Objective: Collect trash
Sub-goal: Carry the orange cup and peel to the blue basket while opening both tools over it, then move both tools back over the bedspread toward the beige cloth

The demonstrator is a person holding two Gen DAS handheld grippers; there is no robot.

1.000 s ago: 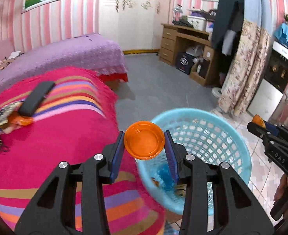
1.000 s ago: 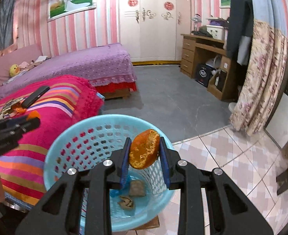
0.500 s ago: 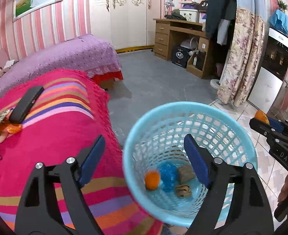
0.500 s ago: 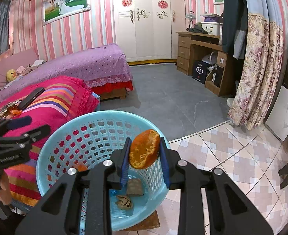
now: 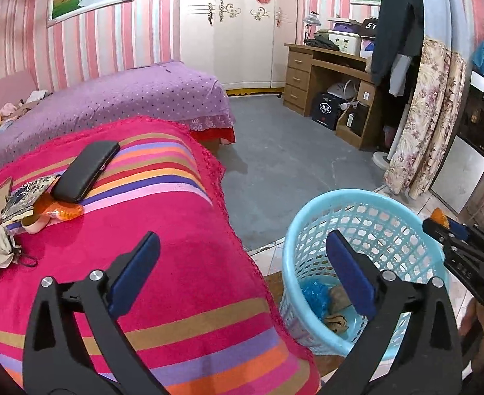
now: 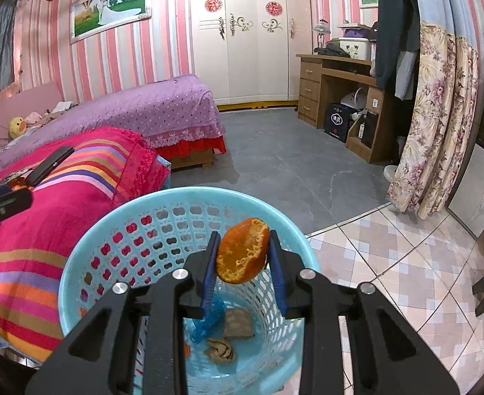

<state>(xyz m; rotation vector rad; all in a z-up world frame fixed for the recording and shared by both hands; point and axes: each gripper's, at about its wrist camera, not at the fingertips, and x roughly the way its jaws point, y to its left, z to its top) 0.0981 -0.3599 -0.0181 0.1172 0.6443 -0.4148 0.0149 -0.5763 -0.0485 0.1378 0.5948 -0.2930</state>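
Since a moment ago, left gripper (image 5: 242, 271) is swinging off the basket (image 6: 77, 265) toward the striped bed (image 5: 182, 240), jaws wide apart and empty, its orange cap already dropped inside. Right gripper (image 6: 242, 256) is clamping an orange peel (image 6: 243, 250) above the basket's near rim. Step in hand: dropping the peel; next move likely calls for opening over the middle. Remaining litter: an orange wrapper (image 5: 61, 210) lying by a black case (image 5: 85, 171) at the bed's far left edge. Nothing is blocking the drop.
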